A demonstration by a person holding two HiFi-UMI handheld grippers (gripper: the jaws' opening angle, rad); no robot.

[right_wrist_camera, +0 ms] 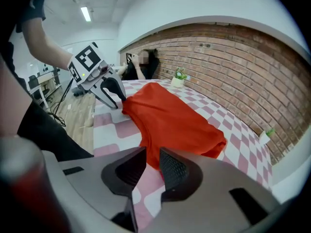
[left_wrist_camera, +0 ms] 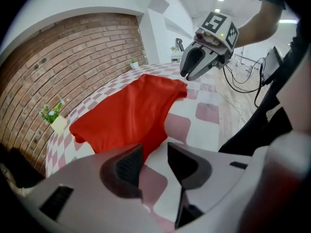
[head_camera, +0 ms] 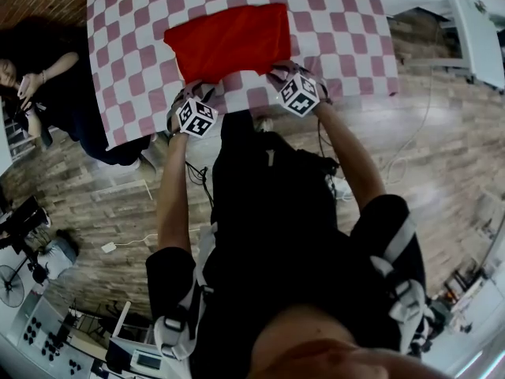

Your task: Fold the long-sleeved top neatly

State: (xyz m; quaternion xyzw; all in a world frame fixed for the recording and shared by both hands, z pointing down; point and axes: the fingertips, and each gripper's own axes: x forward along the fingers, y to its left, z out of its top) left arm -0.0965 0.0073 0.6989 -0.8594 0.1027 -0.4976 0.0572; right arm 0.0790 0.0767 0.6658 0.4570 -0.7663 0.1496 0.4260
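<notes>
Left gripper first: its jaws are held apart and nothing is pinched between the pads, with only the checked tablecloth seen through the gap. Just ahead of its tips, the near edge of the red long-sleeved top is found. The top is laid flat on the cloth and stretches away from the tool.

Over to the right gripper: its jaws are parted too (by a narrower gap), and no fabric is gripped. The top's near edge is seen just beyond its tips, clear of the pads.

In the head view, both grippers are seen at the near edge of the garment, one by each near corner. The top is spread out ahead of them toward the far side of the tablecloth.

Further out past the top, a small potted plant is seen at the cloth's far edge, and a brick wall is made out behind it. Off to the left gripper's side, a person is seen low down beside the tablecloth, above the wooden floor.
</notes>
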